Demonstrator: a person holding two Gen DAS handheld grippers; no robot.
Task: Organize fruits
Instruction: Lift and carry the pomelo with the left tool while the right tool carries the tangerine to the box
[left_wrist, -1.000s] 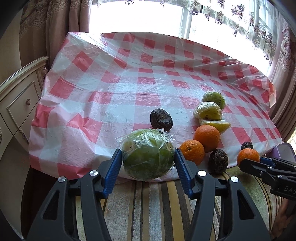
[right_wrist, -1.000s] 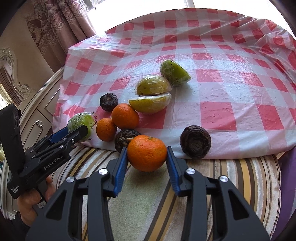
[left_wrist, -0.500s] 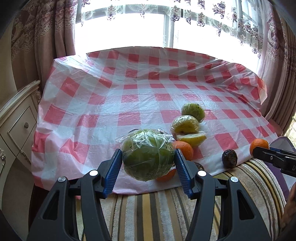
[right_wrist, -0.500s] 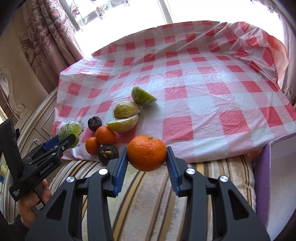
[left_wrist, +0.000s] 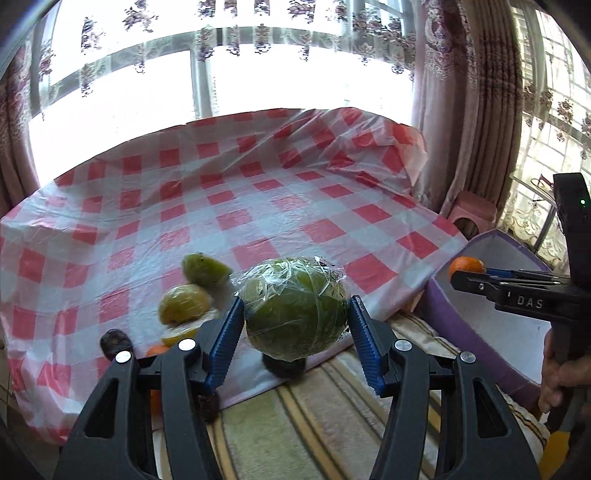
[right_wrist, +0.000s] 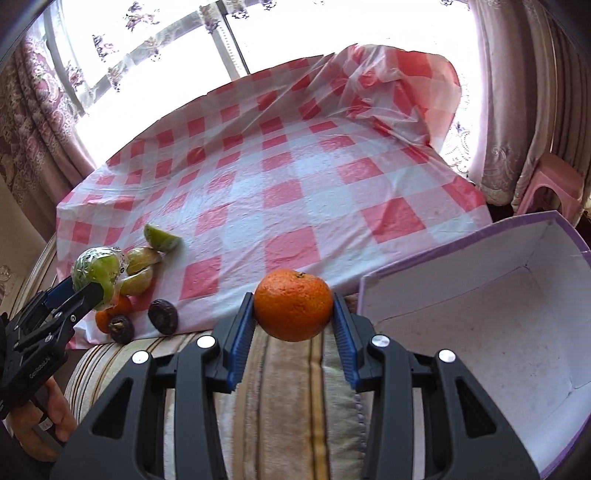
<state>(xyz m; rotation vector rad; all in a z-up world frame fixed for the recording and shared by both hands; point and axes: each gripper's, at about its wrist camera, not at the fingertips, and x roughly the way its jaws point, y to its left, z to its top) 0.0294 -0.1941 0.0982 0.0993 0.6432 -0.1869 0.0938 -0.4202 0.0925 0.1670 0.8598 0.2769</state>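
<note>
My left gripper is shut on a large green fruit wrapped in clear film, held in the air over the table's near edge. In the right wrist view my right gripper is shut on an orange, just left of a purple box with a white inside. The left wrist view shows that orange over the box. On the checked tablecloth lie wrapped yellow-green fruit pieces, oranges and dark wrinkled fruits.
A striped cushion lies between me and the table. A pink stool stands beyond the box by the curtains. A hand holds the right gripper's handle. Windows and curtains ring the table's far side.
Both grippers have swung to the right and risen a little with their fruits. The purple box has come into view, and the fruit pile has slid to the left.
</note>
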